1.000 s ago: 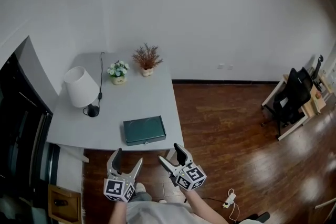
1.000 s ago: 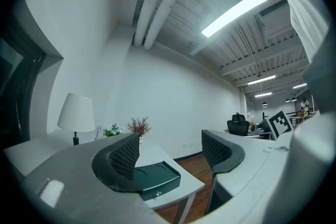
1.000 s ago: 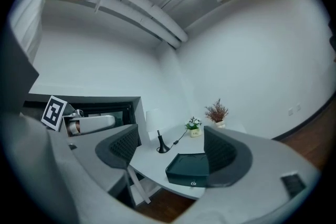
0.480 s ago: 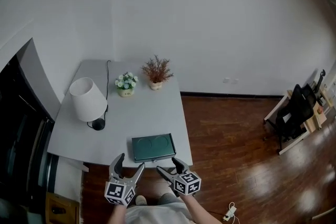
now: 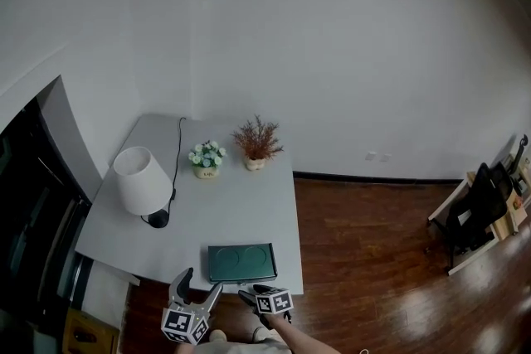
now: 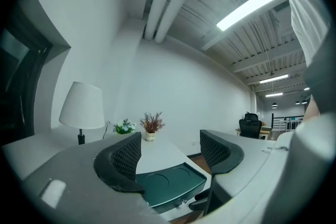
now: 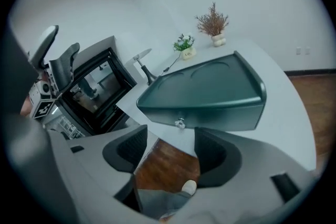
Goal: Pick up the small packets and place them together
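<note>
No small packets show in any view. A dark green box point(image 5: 241, 263) lies shut at the front edge of the grey table point(image 5: 241, 203); it has a small metal knob point(image 7: 180, 123) on its front face. My left gripper point(image 5: 197, 289) is held level just before the table's edge, open and empty, with the box point(image 6: 168, 183) seen beyond its jaws. My right gripper point(image 5: 251, 296) tilts downward below the box's front point(image 7: 210, 94). Its jaws have just been closing but still stand apart, with only the wooden floor point(image 7: 168, 162) showing between them.
A white lamp point(image 5: 143, 182), a small pot of flowers point(image 5: 207, 157) and a dried plant point(image 5: 258, 141) stand on the table's far half. A dark glass-fronted unit point(image 5: 33, 220) flanks the table's left side. An office chair point(image 5: 481, 207) stands far right on the wooden floor.
Both grippers have sunk toward the bottom of the head view. The right one has dropped and tipped downward, its jaws narrower than before. The table now lies farther up the picture.
</note>
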